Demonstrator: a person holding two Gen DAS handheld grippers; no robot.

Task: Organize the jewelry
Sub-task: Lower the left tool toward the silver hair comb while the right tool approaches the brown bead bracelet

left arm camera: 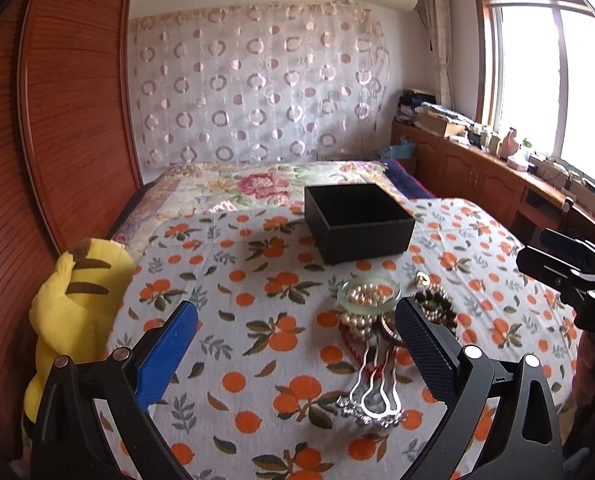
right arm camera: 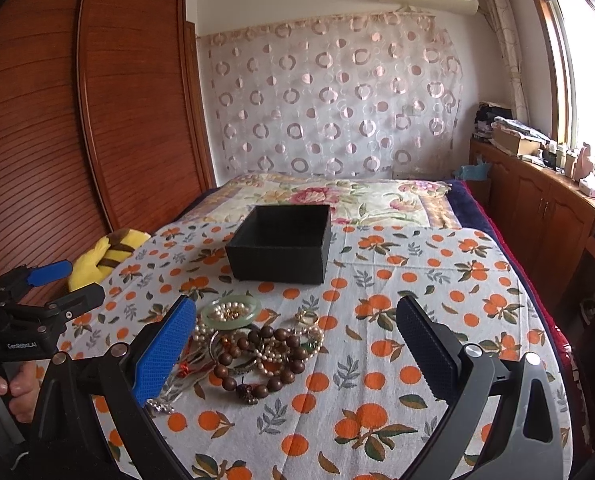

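An open black box (left arm camera: 357, 220) (right arm camera: 283, 242) stands on the orange-print cloth. In front of it lies a jewelry pile: a pale green bangle (left arm camera: 368, 295) (right arm camera: 231, 313) over pearls, a brown wooden bead bracelet (right arm camera: 257, 360) (left arm camera: 437, 304), a pearl strand (right arm camera: 273, 354) and a silver hairpin (left arm camera: 371, 394). My left gripper (left arm camera: 295, 308) is open and empty, above the cloth just before the pile. My right gripper (right arm camera: 295, 306) is open and empty, with the pile between its fingers. Each gripper shows at the edge of the other's view.
A yellow plush toy (left arm camera: 73, 312) (right arm camera: 109, 252) lies at the cloth's left edge beside the wooden wardrobe (right arm camera: 77, 120). A floral quilt (right arm camera: 329, 196) lies behind the box. Wooden cabinets (right arm camera: 545, 216) with clutter run along the right under the window.
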